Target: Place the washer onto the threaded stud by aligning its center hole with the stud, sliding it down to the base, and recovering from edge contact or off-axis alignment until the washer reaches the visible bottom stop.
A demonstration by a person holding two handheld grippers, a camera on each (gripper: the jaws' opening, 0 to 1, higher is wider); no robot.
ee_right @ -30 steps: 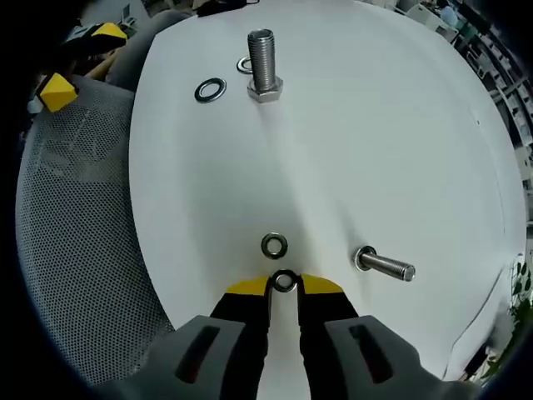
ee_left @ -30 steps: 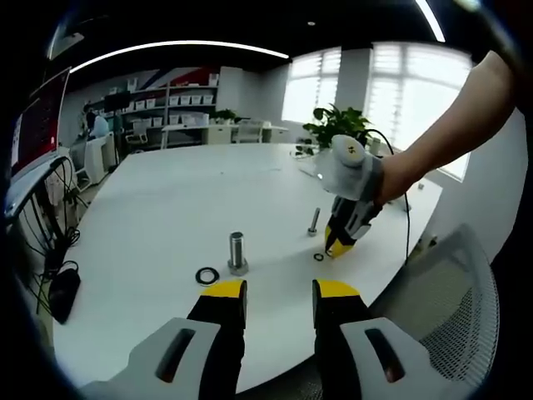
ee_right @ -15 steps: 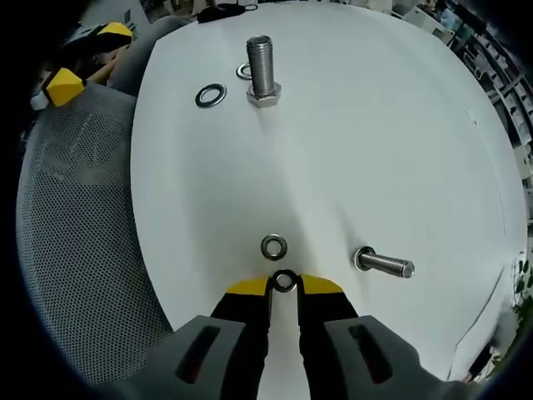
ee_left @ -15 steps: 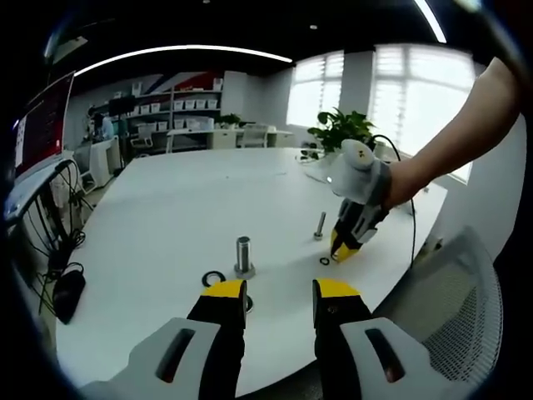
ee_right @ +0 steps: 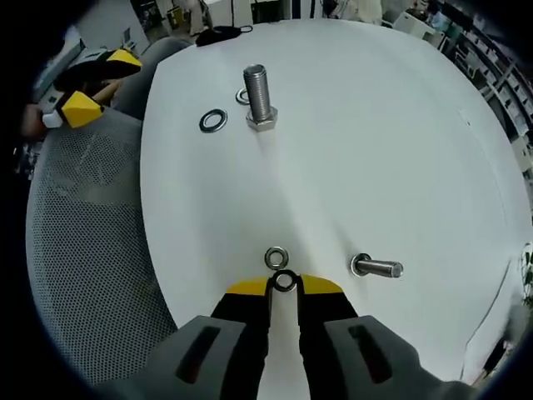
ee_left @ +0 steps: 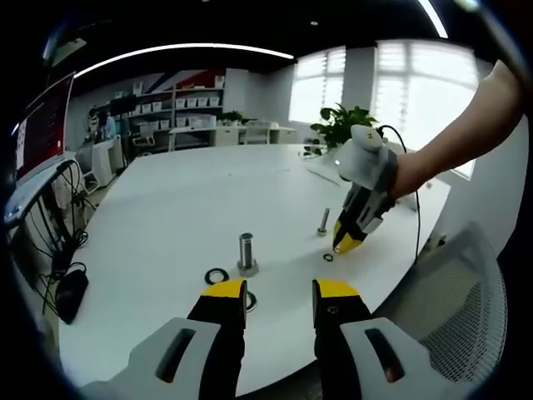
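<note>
A small dark metal ring washer (ee_right: 284, 282) is gripped between the yellow tips of the right tool (ee_right: 284, 284), above the white round surface (ee_right: 375, 142). The left tool (ee_left: 279, 296) is held unclenched, with nothing in it. No containers are seen; a silver threaded stud (ee_right: 257, 97) stands upright at the far side.

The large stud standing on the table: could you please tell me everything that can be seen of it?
The large stud is a thick silvery metal bolt standing upright on its hex head on the white table, threaded shank up. It carries no washer. Two washers lie flat nearby: one apart from it, another close behind its base. No tool touches it.
</note>
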